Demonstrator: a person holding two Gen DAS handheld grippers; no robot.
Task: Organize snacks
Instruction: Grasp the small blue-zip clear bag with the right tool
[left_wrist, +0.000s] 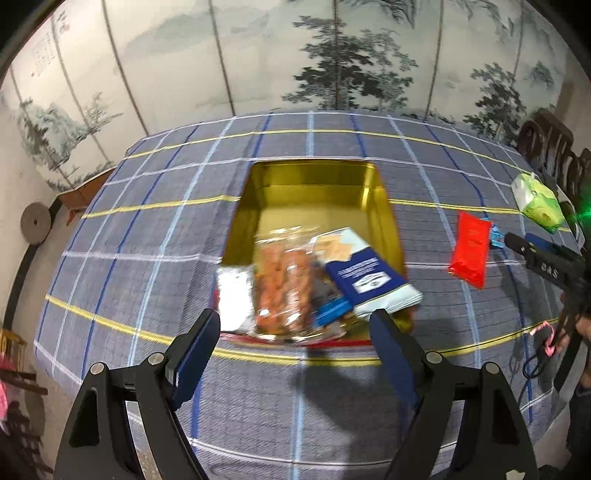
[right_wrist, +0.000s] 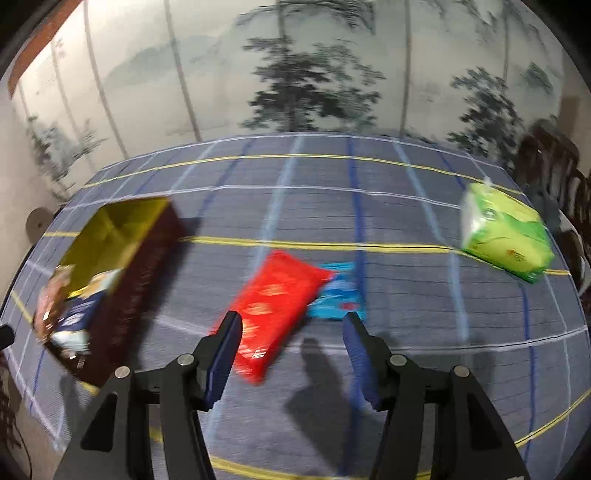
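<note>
A gold-lined tin box (left_wrist: 380, 206) sits mid-table and holds a clear bag of orange snacks (left_wrist: 284, 280), a blue-and-white box (left_wrist: 365, 273) and a silver packet (left_wrist: 234, 295). My left gripper (left_wrist: 295, 332) is open and empty just in front of the tin. A red snack packet (right_wrist: 273, 310) lies on the cloth over a blue packet (right_wrist: 338, 301). My right gripper (right_wrist: 291, 332) is open and empty, above the red packet's near end. The tin (right_wrist: 129, 229) is at the left in the right wrist view. The red packet (left_wrist: 471, 251) and the right gripper (left_wrist: 543, 258) show at the right in the left wrist view.
A green tissue pack (right_wrist: 506, 236) lies at the table's far right, also in the left wrist view (left_wrist: 535, 199). A blue checked cloth (left_wrist: 147, 229) covers the table. A painted screen (left_wrist: 258, 55) stands behind. Dark wooden chairs (left_wrist: 550, 147) are at the right.
</note>
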